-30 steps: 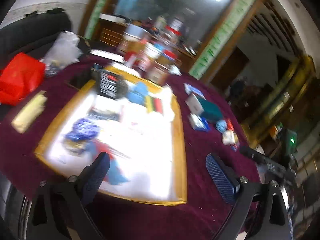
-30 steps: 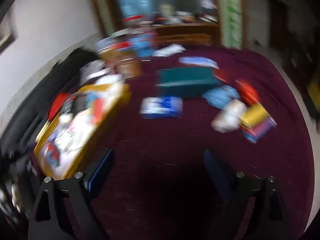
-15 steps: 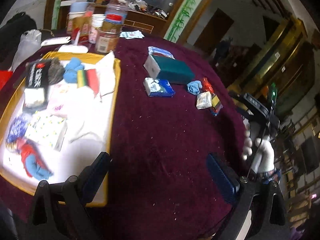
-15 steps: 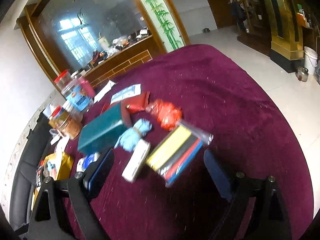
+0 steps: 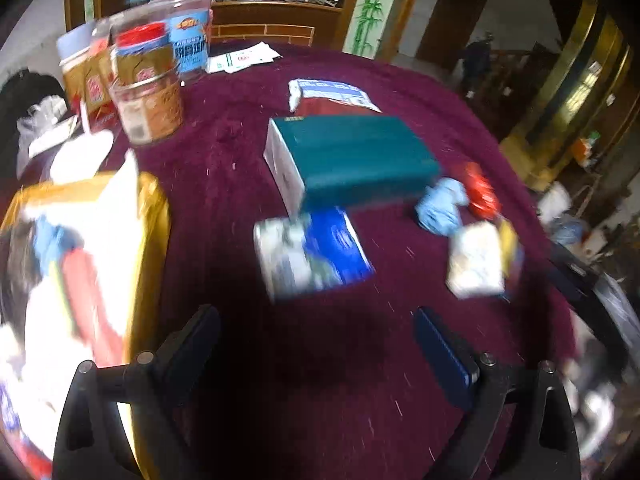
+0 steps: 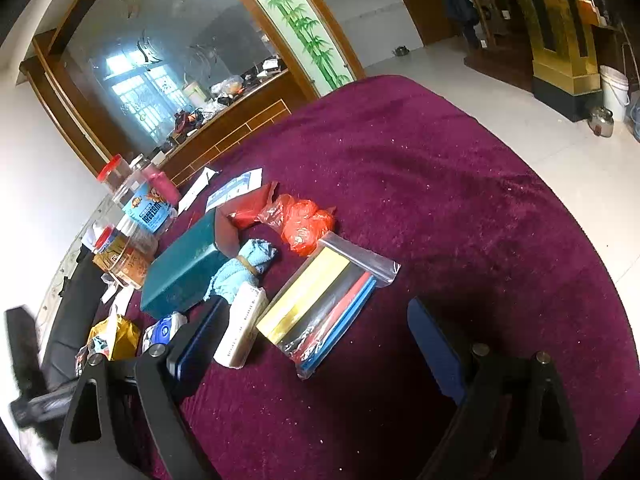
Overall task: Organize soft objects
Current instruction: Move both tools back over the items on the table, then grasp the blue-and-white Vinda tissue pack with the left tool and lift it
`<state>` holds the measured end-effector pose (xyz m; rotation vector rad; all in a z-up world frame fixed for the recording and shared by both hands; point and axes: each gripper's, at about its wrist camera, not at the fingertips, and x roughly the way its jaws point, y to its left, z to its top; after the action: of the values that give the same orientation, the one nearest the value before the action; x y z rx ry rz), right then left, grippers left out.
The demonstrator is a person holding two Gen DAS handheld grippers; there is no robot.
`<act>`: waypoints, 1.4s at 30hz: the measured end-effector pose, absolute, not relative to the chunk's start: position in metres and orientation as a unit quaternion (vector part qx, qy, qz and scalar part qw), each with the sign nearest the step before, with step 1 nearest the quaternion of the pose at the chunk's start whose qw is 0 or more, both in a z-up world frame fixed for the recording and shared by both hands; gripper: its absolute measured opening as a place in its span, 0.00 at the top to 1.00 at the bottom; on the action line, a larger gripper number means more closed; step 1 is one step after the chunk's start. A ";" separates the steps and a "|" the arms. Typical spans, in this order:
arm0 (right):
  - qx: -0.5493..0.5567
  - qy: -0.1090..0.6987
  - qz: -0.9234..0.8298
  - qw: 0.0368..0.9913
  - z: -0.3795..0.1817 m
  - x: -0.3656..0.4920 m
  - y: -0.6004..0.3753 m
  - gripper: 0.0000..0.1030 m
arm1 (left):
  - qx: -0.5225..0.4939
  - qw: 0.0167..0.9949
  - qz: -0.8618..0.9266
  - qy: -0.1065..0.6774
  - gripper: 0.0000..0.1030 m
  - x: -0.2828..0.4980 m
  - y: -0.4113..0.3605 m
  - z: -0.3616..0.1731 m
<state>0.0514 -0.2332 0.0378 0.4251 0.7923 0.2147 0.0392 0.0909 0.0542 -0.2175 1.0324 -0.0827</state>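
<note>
My right gripper point(image 6: 320, 344) hangs open over the maroon tablecloth point(image 6: 440, 200). A clear zip bag point(image 6: 324, 304) of yellow, red and blue strips lies just ahead, between the fingertips' lines, untouched. Left of it are a white pack point(image 6: 242, 328), a light-blue cloth roll point(image 6: 244, 268) and a red plastic bag point(image 6: 304, 224). My left gripper point(image 5: 320, 352) is open too, with nothing in it. Its blurred view shows a blue-and-white tissue pack point(image 5: 308, 256) straight ahead, the cloth roll point(image 5: 440, 208) and the white pack point(image 5: 476, 264) to the right. The yellow tray point(image 5: 154, 220) holding soft items is at the left.
A teal box point(image 5: 352, 160) stands behind the tissue pack, with papers point(image 5: 332, 92) beyond it. Several red-lidded plastic jars point(image 5: 148, 88) stand at the back left by the tray. The table's round edge point(image 6: 592, 264) drops to a tiled floor on the right.
The left gripper swung right from above the tray to the table's middle, closer to the tissue pack. The right gripper rolled, moved onto the zip bag, then nearly stopped. Both stayed open.
</note>
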 end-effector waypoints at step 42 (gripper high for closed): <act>0.234 0.385 0.081 0.889 0.030 0.056 -0.251 0.13 | -0.165 0.873 -0.086 0.450 0.18 -0.057 0.082 0.061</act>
<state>0.0558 -0.2505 0.0304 0.4851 0.7989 0.1678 -0.0571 0.0817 0.0610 -0.3437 0.9406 -0.1806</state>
